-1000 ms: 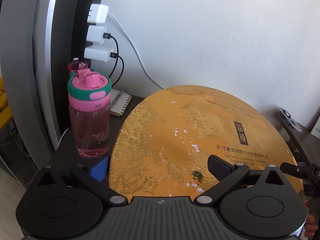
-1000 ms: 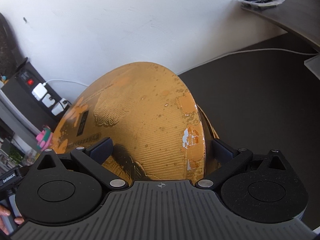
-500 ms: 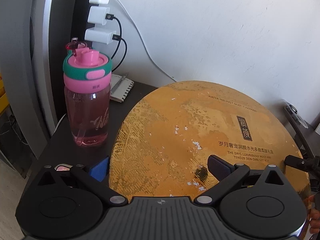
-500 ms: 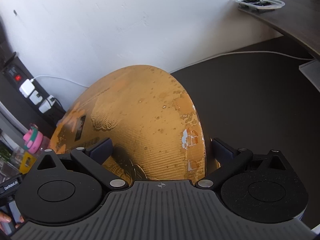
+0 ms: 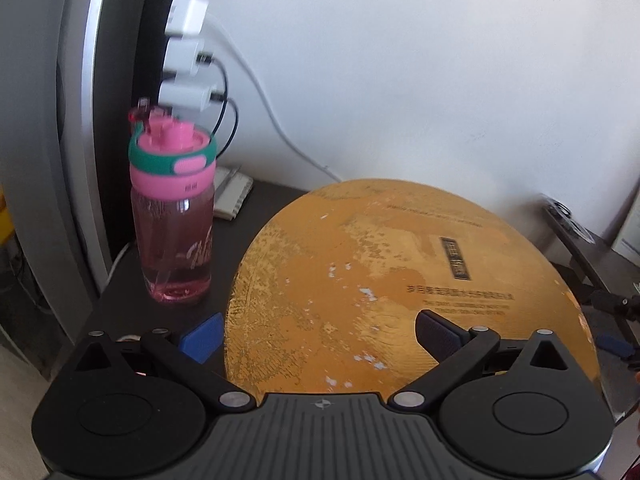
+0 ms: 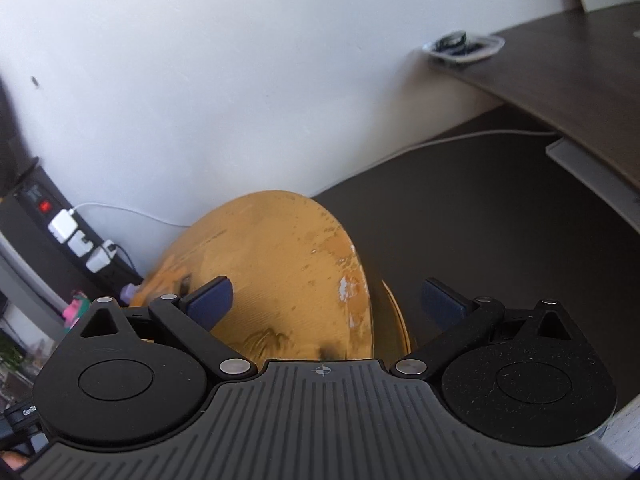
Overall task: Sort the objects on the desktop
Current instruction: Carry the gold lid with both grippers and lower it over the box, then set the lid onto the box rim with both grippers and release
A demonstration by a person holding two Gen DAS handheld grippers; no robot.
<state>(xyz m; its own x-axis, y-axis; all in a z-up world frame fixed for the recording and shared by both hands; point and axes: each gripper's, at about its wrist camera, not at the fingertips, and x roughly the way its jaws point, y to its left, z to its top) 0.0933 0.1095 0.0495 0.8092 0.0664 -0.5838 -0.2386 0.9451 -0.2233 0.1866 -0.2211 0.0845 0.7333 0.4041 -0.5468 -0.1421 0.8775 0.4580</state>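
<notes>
Straddling the round gold cardboard box from opposite rims, both grippers' fingers stand wide: left gripper and right gripper each have it at twelve o'clock, apparently resting on the dark bench, equally near.

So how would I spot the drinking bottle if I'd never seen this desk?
Find the black power strip standing upright at the desk's left end, with white chargers plugged into it. The bottle stands just in front, left of the big gold round box. It is the only see-through pink thing there, with a pink lid ringed in green.
</notes>
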